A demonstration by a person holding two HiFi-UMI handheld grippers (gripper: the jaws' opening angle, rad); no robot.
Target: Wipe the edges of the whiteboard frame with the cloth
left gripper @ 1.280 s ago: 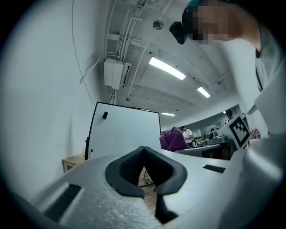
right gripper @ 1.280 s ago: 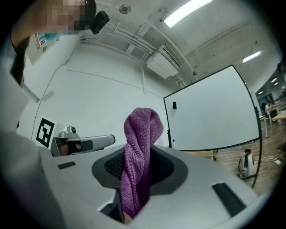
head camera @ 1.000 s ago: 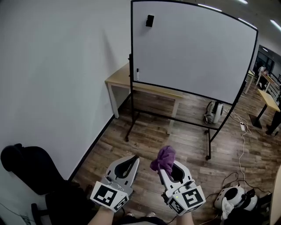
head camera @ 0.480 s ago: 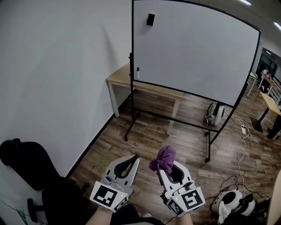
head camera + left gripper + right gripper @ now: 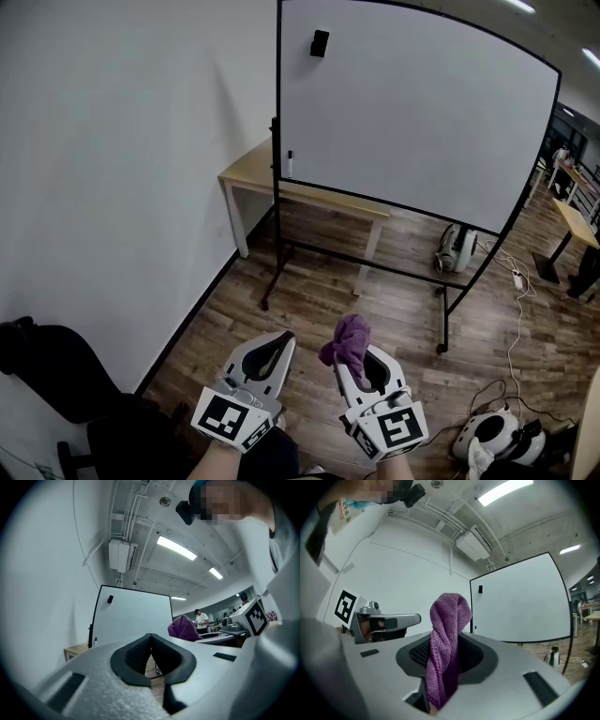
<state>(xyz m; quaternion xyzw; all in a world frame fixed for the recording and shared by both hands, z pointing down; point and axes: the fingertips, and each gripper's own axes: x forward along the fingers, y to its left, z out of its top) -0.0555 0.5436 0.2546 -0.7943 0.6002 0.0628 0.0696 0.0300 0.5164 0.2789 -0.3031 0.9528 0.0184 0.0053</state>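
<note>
Head view: my left hand-held gripper [image 5: 281,339] and right hand-held gripper [image 5: 359,354] are low over the wood floor [image 5: 319,300]. The whiteboard [image 5: 412,112] is well apart ahead, and its black frame [image 5: 277,141] is untouched, so wiping is not yet started. The purple cloth [image 5: 349,336] sticks up from the right one. Left gripper view: jaws pressed together, nothing between them. Right gripper view: jaws clamped on the cloth, with a bunched tuft above the pads. My call: walk in, lead with that tuft, press it onto the frame's left upright and run along the edge. Grip firmly so the cloth doesn't slip, and go easy in case the stand shifts.
</note>
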